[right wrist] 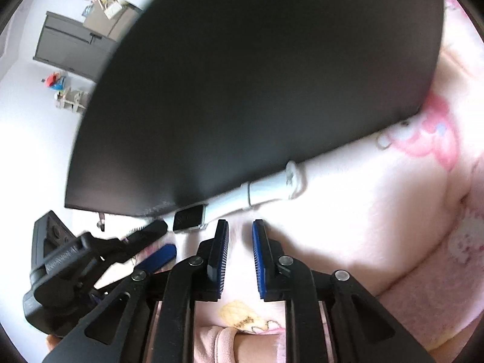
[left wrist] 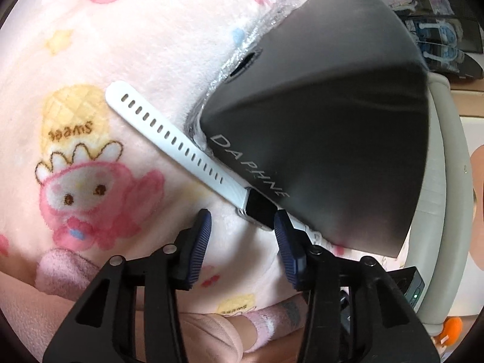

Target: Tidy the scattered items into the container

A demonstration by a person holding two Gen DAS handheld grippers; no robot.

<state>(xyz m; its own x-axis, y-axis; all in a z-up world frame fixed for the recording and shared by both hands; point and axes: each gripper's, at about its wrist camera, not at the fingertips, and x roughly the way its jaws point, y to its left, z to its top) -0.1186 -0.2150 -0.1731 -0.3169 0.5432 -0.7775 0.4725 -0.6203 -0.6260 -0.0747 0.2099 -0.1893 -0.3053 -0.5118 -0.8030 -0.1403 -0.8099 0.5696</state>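
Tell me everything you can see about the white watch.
The watch is a smartwatch with a dark, blank rectangular screen in a silvery case and a white, rubbery-looking strap. One strap half has a row of small slots; the other ends in a buckle. It lies flat and unfastened on the pink cartoon blanket, right against the black box. The left gripper has open jaws: one pad is by the case, the other is clear of it. Nothing grips the watch.

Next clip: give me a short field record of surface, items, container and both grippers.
surface: pink cartoon-print blanket
item: white-strapped smartwatch, lying on the blanket against the box
container: black DAPHNE box, contents not visible
left gripper: open, watch face between the fingers, pads not pressing
right gripper: narrow gap, nothing held
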